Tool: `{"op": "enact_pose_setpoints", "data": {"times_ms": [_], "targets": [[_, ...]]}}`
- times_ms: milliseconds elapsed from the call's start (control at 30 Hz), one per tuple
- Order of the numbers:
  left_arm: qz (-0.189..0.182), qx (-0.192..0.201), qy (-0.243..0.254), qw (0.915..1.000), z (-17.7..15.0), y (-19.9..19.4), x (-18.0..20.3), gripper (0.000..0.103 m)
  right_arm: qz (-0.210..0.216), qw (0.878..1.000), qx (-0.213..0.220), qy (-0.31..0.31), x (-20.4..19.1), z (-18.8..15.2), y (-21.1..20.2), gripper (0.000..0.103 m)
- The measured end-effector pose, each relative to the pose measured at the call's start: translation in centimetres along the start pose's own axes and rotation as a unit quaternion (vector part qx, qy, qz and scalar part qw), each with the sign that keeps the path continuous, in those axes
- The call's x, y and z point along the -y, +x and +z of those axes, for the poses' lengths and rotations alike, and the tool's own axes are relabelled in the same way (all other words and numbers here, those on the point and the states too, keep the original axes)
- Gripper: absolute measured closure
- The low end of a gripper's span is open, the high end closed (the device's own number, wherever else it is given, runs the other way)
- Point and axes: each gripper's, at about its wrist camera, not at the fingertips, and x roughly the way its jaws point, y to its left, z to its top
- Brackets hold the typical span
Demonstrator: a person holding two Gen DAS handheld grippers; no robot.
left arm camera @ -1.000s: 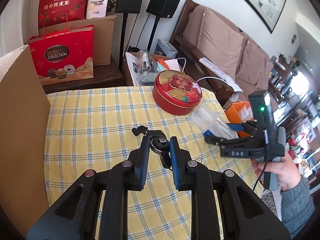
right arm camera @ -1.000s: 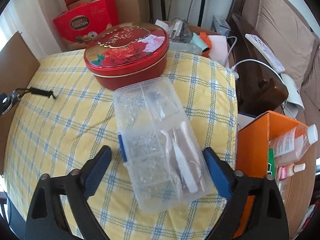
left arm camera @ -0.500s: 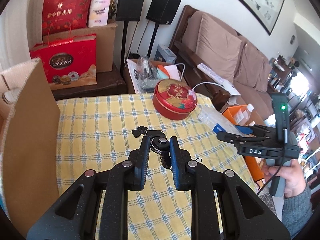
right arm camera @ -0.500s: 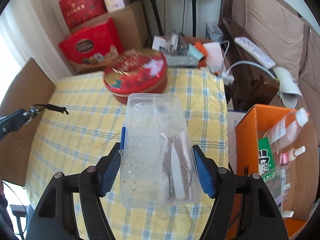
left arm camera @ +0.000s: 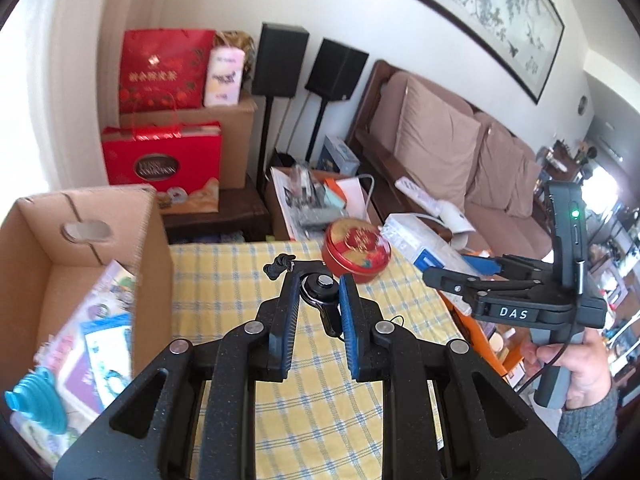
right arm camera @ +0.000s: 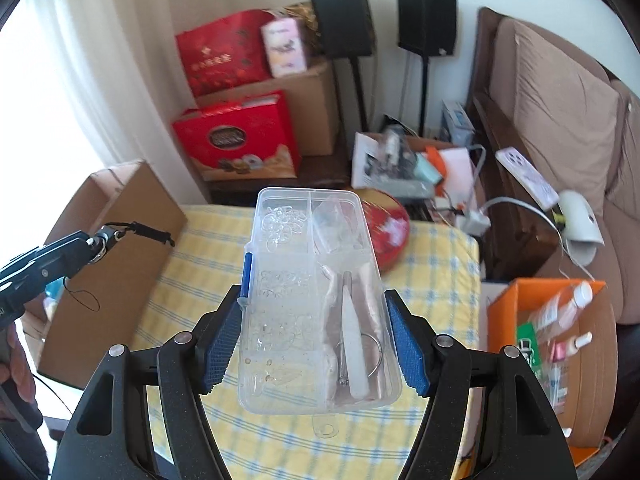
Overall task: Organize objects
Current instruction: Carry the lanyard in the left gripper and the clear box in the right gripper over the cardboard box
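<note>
My left gripper (left arm camera: pixel 316 312) is shut on a small black clip-like device with a strap (left arm camera: pixel 320 292), held high above the yellow checked table (left arm camera: pixel 240 280). My right gripper (right arm camera: pixel 316 344) is shut on a clear plastic compartment box (right arm camera: pixel 316 300) with small parts and a nail file inside, lifted above the table. That box also shows in the left wrist view (left arm camera: pixel 420 246). A red round tin (left arm camera: pixel 356 250) sits at the table's far edge. The left gripper with its device shows in the right wrist view (right arm camera: pixel 98 242).
An open cardboard box (left arm camera: pixel 80 280) with booklets and a blue item stands left of the table. An orange box (right arm camera: pixel 552 336) with bottles stands at the right. Red gift bags (left arm camera: pixel 160 156), speakers and a sofa (left arm camera: pixel 460 152) lie beyond.
Both grippers have risen well above the table. The right gripper closed on the clear box and lifted it off the cloth. The left gripper still holds the black device.
</note>
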Motion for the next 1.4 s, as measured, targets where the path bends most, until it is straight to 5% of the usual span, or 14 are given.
{"op": "enact_pose_setpoints", "data": {"times_ms": [800,1400], "targets": [[0.112,0.025,-0.077,0.9903,-2.9,-10.1,-15.3,0.084,0.097,0.988,-0.001,-0.117,-21.8,4.2,2.8,0.033],[0.151,0.024,-0.089,0.9841,-4.2,-11.5,-20.1,0.084,0.108,0.987,-0.011,-0.119,-28.5,3.7,5.5,0.032]]}}
